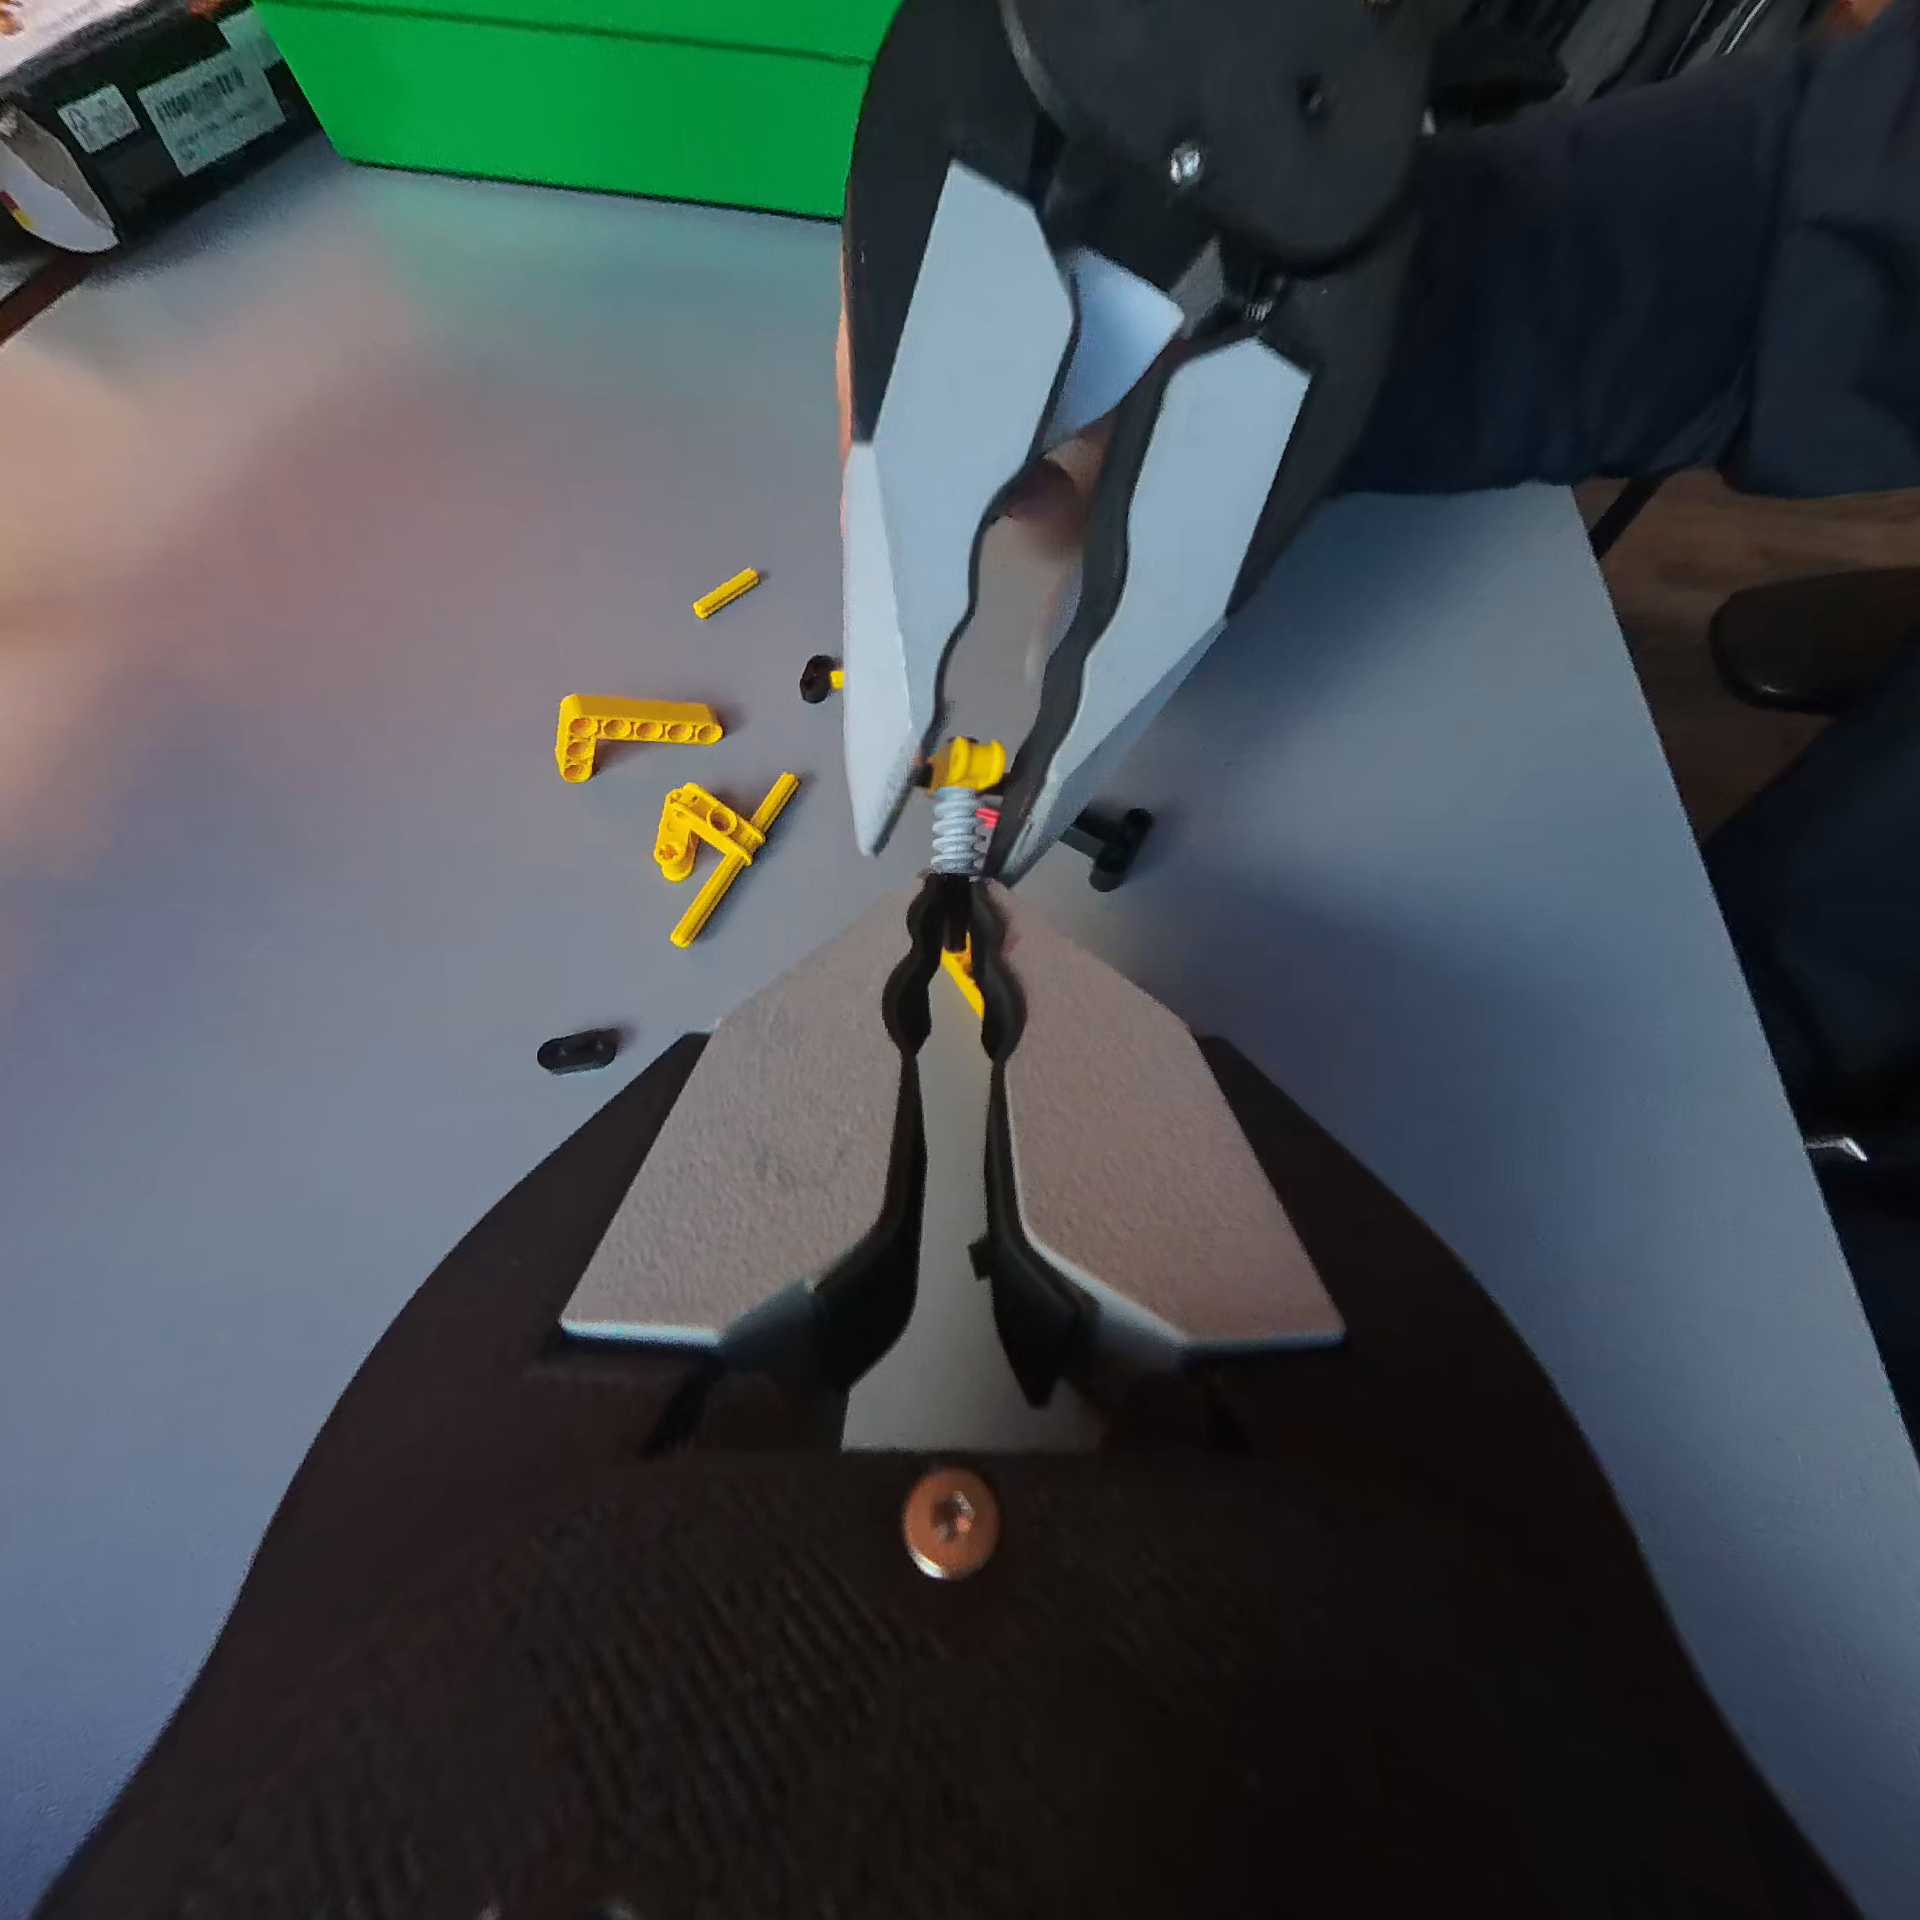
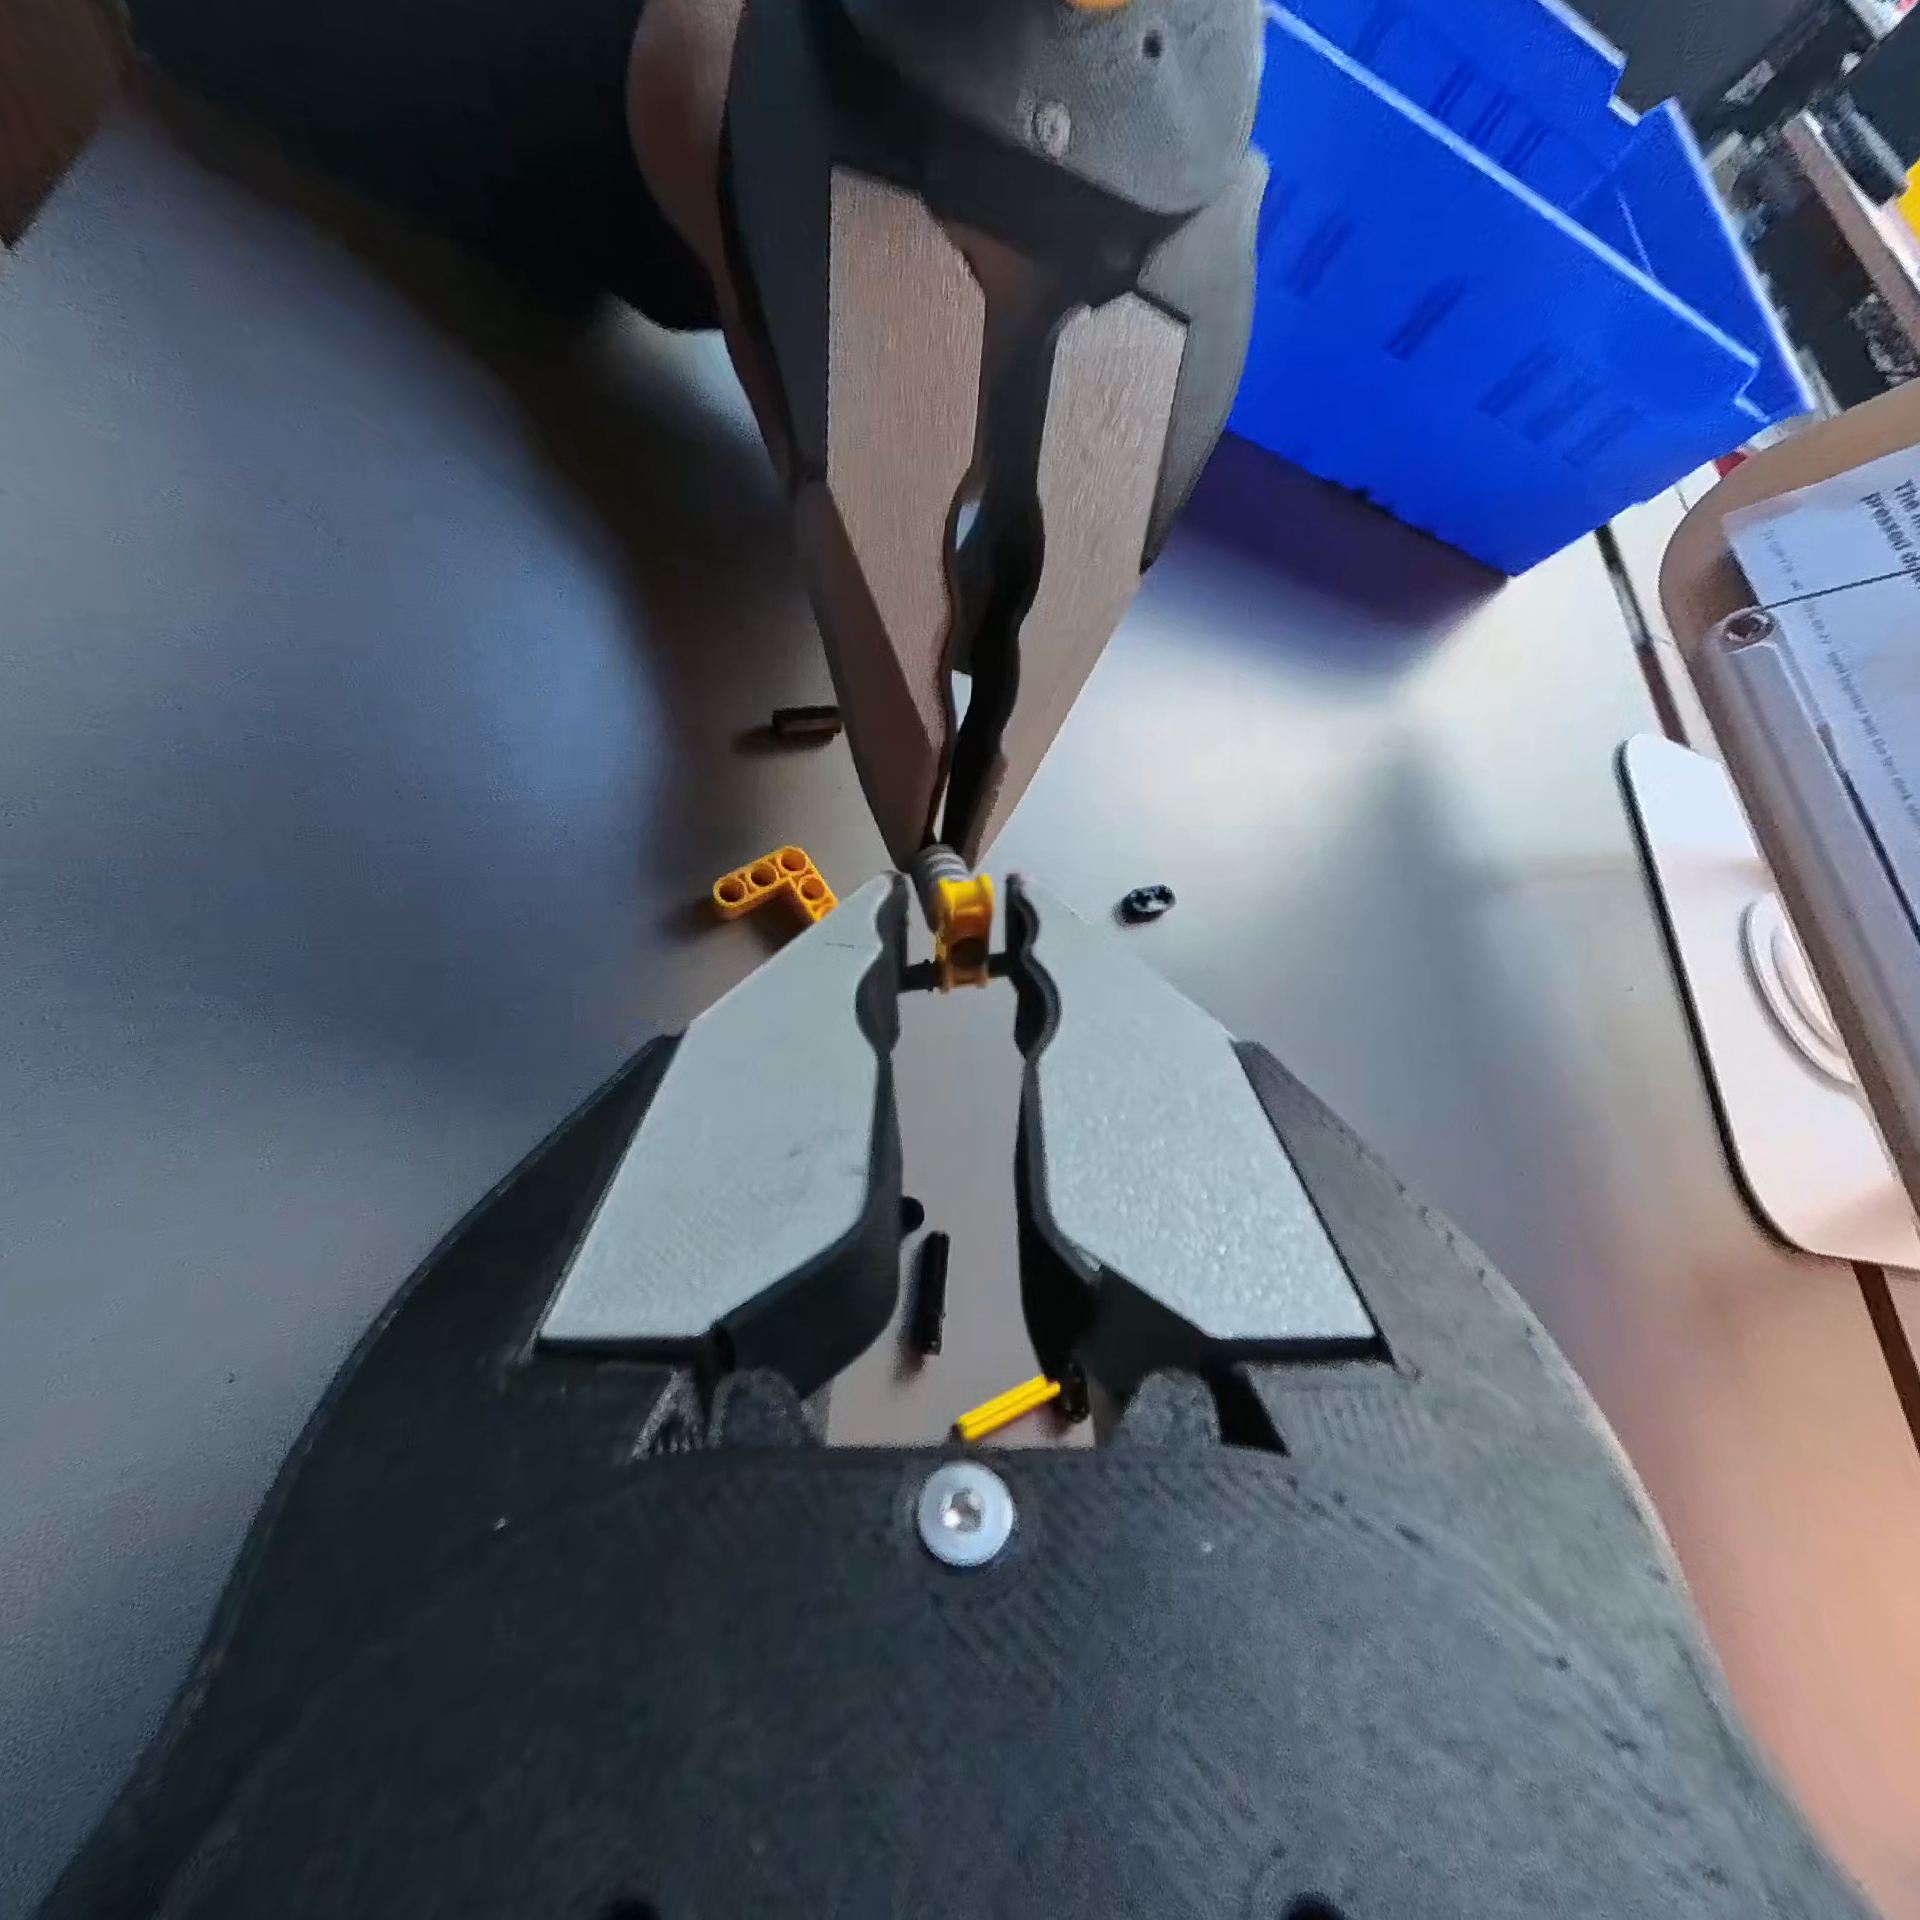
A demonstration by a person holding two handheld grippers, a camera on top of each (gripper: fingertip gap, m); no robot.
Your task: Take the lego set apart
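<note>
The small lego piece [image 1: 961, 805], a yellow end on a grey spring, is held up between both claws. The left claw [image 1: 951, 904] pinches its black end; the right claw [image 2: 956, 961] grips the yellow end. It looks light, hard and slippery, so hold the ends. Loose parts [image 1: 634, 732] lie on the grey surface [image 1: 312, 1039], near a green box [image 1: 582, 94].

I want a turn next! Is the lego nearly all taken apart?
Partly done. Loose pieces already lie on the grey table: a yellow L-shaped beam, a short yellow axle and a small black connector. In hand: both grippers pinch a small yellow-capped spring shock absorber, left gripper on the dark end, right gripper on the yellow cap. Left: a yellow cluster on an axle is joined.
</note>
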